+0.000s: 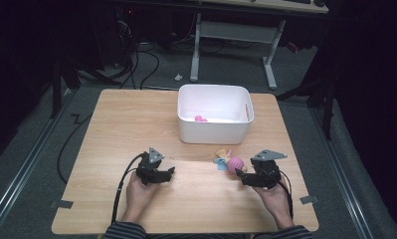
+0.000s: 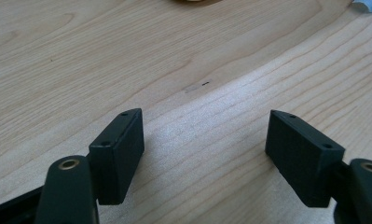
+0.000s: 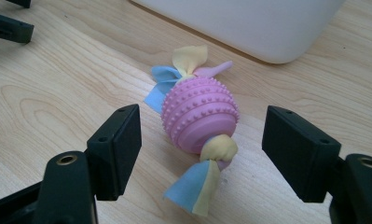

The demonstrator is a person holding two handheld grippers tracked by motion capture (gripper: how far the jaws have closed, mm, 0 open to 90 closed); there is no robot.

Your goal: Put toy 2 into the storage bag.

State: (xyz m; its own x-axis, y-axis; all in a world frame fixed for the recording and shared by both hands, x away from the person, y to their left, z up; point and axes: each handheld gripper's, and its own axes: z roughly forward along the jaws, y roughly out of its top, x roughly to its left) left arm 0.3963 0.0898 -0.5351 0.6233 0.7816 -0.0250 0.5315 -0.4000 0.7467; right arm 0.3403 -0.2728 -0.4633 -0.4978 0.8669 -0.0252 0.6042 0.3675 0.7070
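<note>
pink ball toy (image 3: 200, 114), a knobbly rubber ball with pastel cloth tails knotted at both ends, lies on the counter (image 1: 116, 129) in the lower right of the high view, just in front of the white bin (image 1: 213, 130) and apart from it. in the right gripper view it sits mid-frame between the jaws of the right tool (image 3: 207, 149), which stand open on either side with clear gaps, the pads not touching it. the toy's long axis runs from the lower middle of that frame up toward the bin, one tail pointing at the camera and the other away, so the jaws line up across the ball's round middle; that looks like a setup for a pinch on the firm part instead of the floppy cloth. a smaller pink thing (image 1: 200, 119) already lies inside the bin, so the bin is probably the goal. the left tool (image 2: 207, 140) rests open over bare wood in the lower left centre of the high view, holding nothing, likely parked out of the way.
</note>
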